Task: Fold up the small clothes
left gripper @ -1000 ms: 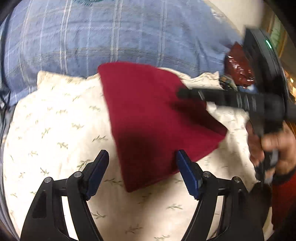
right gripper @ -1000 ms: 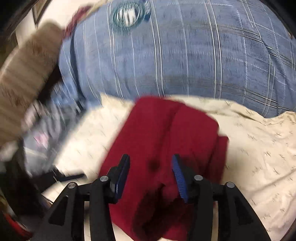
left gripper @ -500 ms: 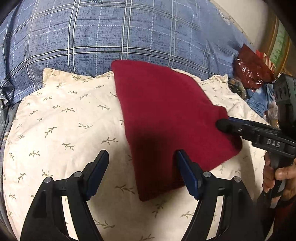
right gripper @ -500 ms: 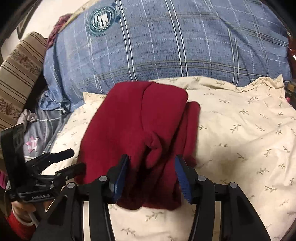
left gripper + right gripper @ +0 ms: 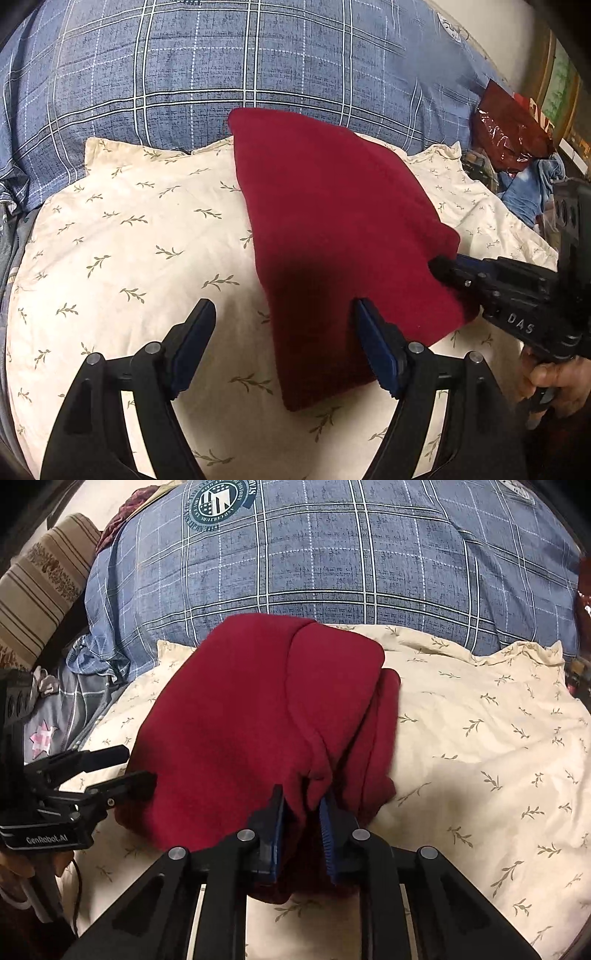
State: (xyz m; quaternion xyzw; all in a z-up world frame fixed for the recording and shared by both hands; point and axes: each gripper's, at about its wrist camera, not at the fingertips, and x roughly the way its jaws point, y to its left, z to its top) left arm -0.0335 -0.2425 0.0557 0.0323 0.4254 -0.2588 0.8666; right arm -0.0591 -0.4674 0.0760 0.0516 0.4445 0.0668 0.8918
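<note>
A folded dark red garment (image 5: pixel 332 229) lies on a cream leaf-print pillow (image 5: pixel 129 258). My left gripper (image 5: pixel 284 332) is open, its fingers wide apart over the garment's near left corner. It also shows in the right wrist view (image 5: pixel 122 768), open at the garment's left edge. My right gripper (image 5: pixel 301 801) is shut on a bunched fold at the near edge of the red garment (image 5: pixel 251 709). In the left wrist view the right gripper (image 5: pixel 443 267) comes in from the right, its tips pressed into the garment's right edge.
A blue plaid duvet (image 5: pixel 221 66) rises behind the pillow. A red shiny bag (image 5: pixel 509 129) and blue clothes (image 5: pixel 528 188) lie at the right. A striped cushion (image 5: pixel 40 583) and grey bedding (image 5: pixel 66 709) lie at the left.
My right gripper has closed its fingers onto the near fold of the red garment. My left gripper has stayed open and drawn slightly closer to the garment's corner.
</note>
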